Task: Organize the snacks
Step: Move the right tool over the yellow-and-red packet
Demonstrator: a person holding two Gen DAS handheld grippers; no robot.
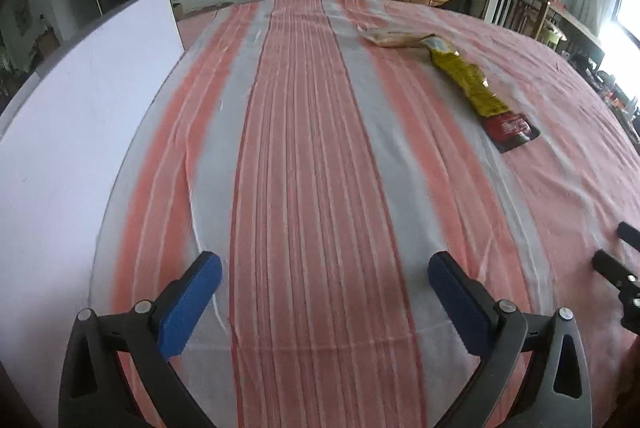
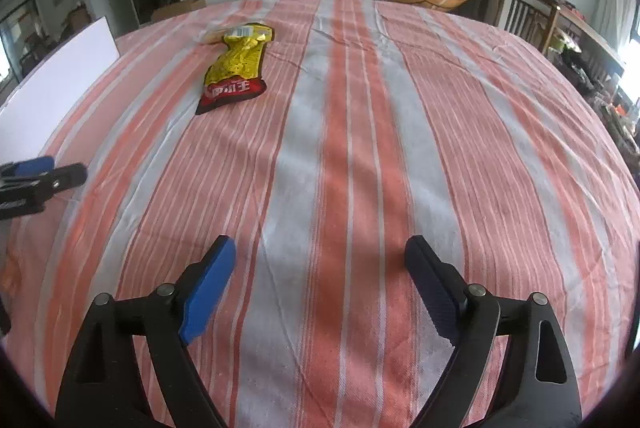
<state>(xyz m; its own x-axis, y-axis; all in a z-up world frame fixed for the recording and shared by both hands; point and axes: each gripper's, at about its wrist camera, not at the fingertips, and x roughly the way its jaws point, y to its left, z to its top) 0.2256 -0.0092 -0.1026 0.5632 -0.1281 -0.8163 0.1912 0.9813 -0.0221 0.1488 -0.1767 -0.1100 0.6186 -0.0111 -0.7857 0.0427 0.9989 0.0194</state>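
Two snack packets [image 2: 236, 67] well beyond both grippers' spread fingers [image 2: 208, 292].

My left tool [image 1: 325, 278] fills the lower part of its frame: two black, angular plastic arms with triangular cut-outs, round silver pivot screws at the joints, and bright blue ribbed pads on the fingers. My right tool [image 2: 320, 262] is built the same, one pad bright blue, the other looking darker navy.

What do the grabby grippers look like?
Each gripper, left gripper and right gripper, has two black plastic arms with triangle cut-outs and round silver pins. The fingers carry flat blue pads with a bumpy texture. No cables or sleeves show.
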